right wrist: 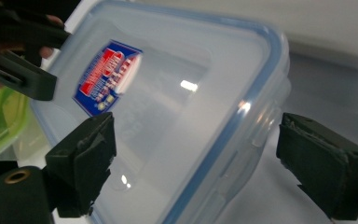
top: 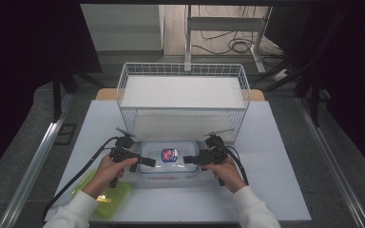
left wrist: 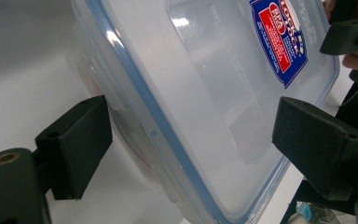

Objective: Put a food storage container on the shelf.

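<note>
A clear plastic container with a blue-sealed lid and a red and blue sticker sits on the white table, just in front of the wire basket. My left gripper is at its left end and my right gripper at its right end. In the left gripper view the jaws stand wide apart, open, straddling the container's edge. The right gripper is likewise open, with the container's corner between its jaws. Neither pair of jaws is clamped on it.
A white wire basket with a white liner stands behind the container. A green translucent container lies at the front left under the person's left forearm, also seen as a green container. The table's right side is bare.
</note>
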